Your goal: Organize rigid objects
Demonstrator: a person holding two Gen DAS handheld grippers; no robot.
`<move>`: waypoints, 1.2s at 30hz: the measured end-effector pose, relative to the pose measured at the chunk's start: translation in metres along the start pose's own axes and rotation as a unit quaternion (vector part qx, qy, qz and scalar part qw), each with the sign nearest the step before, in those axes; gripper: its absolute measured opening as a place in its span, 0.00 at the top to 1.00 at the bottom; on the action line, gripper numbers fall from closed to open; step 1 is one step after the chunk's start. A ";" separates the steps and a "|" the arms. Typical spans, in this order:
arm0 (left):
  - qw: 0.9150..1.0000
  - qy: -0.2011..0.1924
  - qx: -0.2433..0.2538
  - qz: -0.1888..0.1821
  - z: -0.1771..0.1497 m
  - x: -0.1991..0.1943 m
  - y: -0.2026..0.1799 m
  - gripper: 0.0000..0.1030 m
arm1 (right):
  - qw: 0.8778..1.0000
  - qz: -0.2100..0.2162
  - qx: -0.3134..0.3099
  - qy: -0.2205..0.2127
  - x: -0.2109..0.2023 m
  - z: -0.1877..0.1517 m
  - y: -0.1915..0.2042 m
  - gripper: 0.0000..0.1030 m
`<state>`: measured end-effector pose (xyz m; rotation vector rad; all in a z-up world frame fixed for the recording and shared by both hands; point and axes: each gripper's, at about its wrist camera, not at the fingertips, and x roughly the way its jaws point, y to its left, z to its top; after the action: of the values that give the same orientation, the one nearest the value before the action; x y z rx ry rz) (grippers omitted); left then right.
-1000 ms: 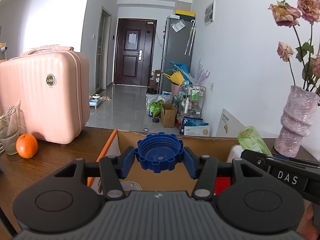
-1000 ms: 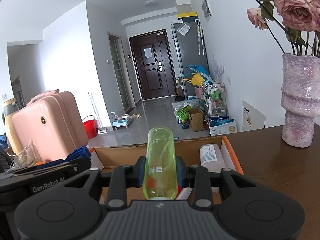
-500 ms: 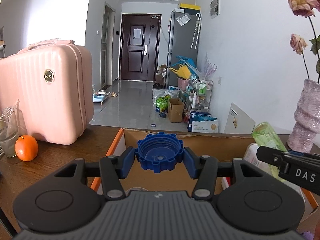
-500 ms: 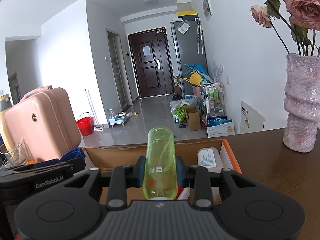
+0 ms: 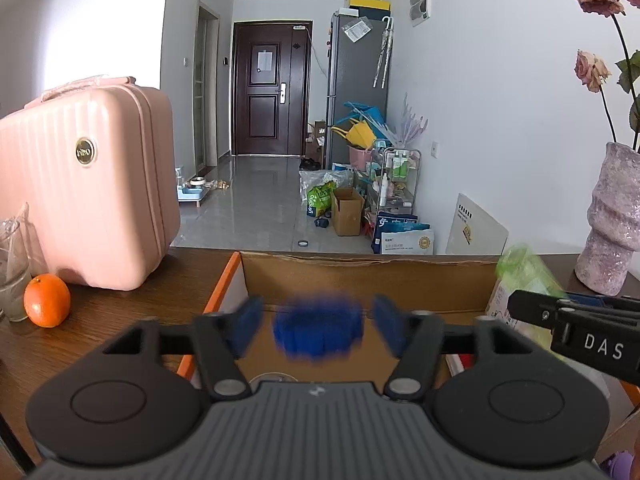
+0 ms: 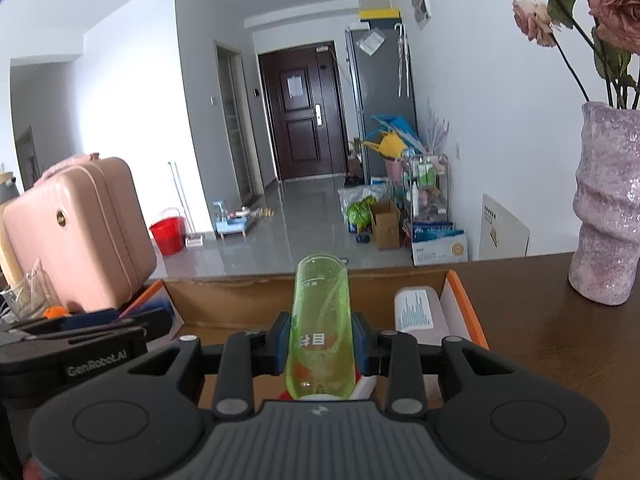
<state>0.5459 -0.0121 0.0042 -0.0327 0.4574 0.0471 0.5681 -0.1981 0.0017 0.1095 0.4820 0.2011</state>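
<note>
The left gripper hangs over the open cardboard box, and its jaws have just been opening; the blue pads stand apart with clear gaps on either side of the blue cap, which shows as a blur between them and is not pressed by either pad; whether the cap is touching anything below cannot be told. The right gripper is clamped on a green bottle; the bottle points forward and slightly upward along the fingers, above the same box, with a white box printed with a bar chart lying inside at the right wall. In the left view the green bottle appears blurred at the box's right end, beside the other gripper's black body. The box sits on a dark wooden surface; a pink suitcase stands on it to the left, with an orange just in front; a pale purple vase with dried roses stands to the right, well apart from the box.
</note>
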 end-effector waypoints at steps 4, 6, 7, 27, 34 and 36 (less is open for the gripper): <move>0.999 -0.012 -0.006 0.044 0.002 -0.004 0.003 0.00 | 1.000 -0.023 -0.004 -0.002 -0.003 0.002 -0.001 0.25; 0.998 -0.010 -0.009 0.055 0.003 -0.003 0.006 0.00 | 1.000 -0.031 -0.004 -0.005 -0.005 0.003 -0.001 0.18; 0.998 -0.008 -0.013 0.056 0.003 -0.002 0.008 0.00 | 0.999 -0.032 -0.003 -0.007 -0.006 0.003 -0.001 0.12; 0.999 -0.017 -0.009 0.043 0.002 -0.011 0.010 0.00 | 0.999 -0.035 -0.020 -0.024 -0.020 0.001 0.002 0.00; 0.998 -0.034 -0.007 0.044 -0.002 -0.026 0.011 0.00 | 0.998 -0.025 -0.038 -0.040 -0.038 -0.001 0.003 0.00; 0.998 -0.038 -0.006 0.042 -0.003 -0.030 0.012 0.00 | 0.998 -0.022 -0.043 -0.044 -0.044 -0.002 0.004 0.00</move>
<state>0.5168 -0.0018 0.0147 -0.0236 0.3827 0.1330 0.5283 -0.2038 0.0199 0.0227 0.3872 0.1739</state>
